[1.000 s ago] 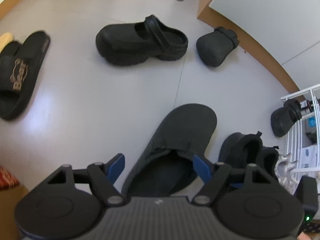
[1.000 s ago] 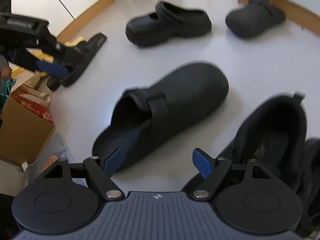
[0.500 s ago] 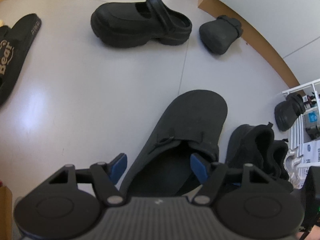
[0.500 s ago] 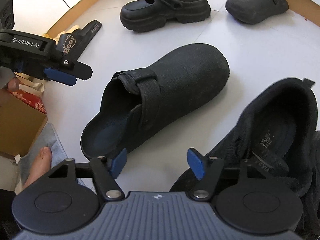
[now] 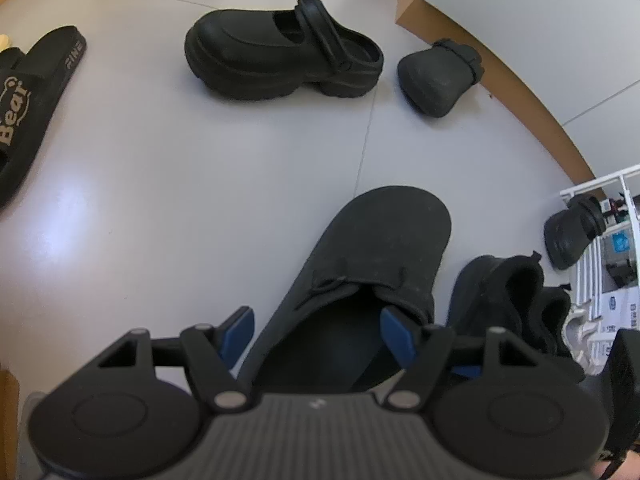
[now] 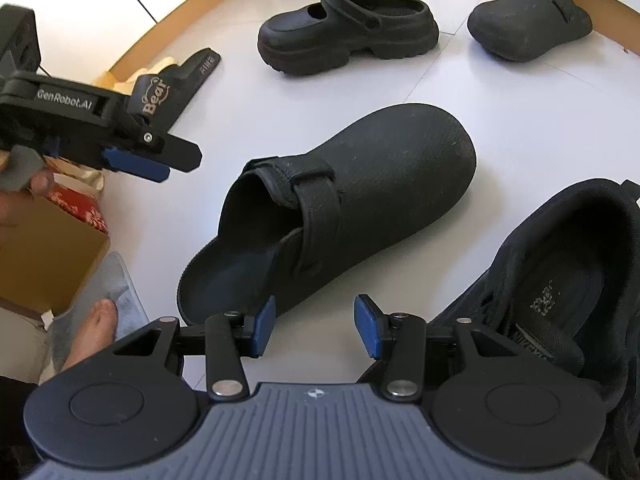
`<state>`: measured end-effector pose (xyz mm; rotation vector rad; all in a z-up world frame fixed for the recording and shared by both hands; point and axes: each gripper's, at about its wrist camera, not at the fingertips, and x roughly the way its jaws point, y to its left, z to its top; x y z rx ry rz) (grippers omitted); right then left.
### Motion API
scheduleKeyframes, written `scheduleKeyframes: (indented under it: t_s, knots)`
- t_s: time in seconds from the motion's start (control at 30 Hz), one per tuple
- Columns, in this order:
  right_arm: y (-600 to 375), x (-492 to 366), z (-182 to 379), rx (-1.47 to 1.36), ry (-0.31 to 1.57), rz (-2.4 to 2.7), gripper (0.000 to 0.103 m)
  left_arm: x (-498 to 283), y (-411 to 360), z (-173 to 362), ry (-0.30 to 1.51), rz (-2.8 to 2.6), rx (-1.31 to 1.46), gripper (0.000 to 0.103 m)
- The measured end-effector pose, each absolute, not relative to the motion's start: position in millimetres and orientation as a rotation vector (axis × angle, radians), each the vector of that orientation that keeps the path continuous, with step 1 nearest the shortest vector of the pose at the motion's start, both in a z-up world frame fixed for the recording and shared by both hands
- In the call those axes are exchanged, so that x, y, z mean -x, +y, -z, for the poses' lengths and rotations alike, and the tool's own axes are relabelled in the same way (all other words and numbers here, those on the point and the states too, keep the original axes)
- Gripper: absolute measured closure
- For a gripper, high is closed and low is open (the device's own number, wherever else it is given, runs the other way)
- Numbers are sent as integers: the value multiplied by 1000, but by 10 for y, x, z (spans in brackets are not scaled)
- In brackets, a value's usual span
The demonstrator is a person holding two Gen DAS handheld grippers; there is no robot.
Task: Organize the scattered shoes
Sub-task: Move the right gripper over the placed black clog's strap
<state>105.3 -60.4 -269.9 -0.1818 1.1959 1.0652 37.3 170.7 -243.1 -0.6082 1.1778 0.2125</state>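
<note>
A black felt clog (image 5: 372, 276) (image 6: 360, 192) lies on the white floor, toe pointing away. My left gripper (image 5: 316, 340) is open and hovers just above its heel opening, blue pads to either side. My right gripper (image 6: 316, 326) is open and empty, low beside the clog's right edge. A black sneaker (image 6: 560, 280) (image 5: 504, 300) lies to the clog's right. A chunky black platform clog (image 5: 280, 64) (image 6: 348, 28) and a second felt clog (image 5: 440, 76) (image 6: 528, 28) lie farther off. A black "Bear" slide (image 5: 28, 100) (image 6: 168, 92) lies at the left.
A white wire rack (image 5: 608, 240) with another dark clog (image 5: 572, 228) stands at the right. A wooden skirting (image 5: 532, 112) runs along the wall. A cardboard box (image 6: 44, 248) and the person's bare foot (image 6: 92, 328) are at the lower left of the right wrist view.
My left gripper has moved forward and down over the felt clog's heel. My right gripper has narrowed its opening and dropped closer to the floor beside the clog.
</note>
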Motion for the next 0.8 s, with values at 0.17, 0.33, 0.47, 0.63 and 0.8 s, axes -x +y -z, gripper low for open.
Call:
scheduleKeyframes:
  t_s: [0.17,0.33,0.47,0.63,0.8]
  knots:
    - [-568,-1049,2712,182,1172,-1099,54,-347,1734,2449,1180,-212,612,31]
    - [-449,-1062,2788,198,1169,-1094,61,-319,1767,2480,1188,-225,624,31]
    - [-350,-1061,2818,190,1169,-1100,61,-314,1770,2452,1175,-224,623,31]
    - [-300,-1044,2819,184,1139,-1104,59,-324,1776,2470,1179,-227,627,31]
    - [-385,-1097,2755,119,1077,-1128,59,-337,1787,2469,1175,-227,627,31]
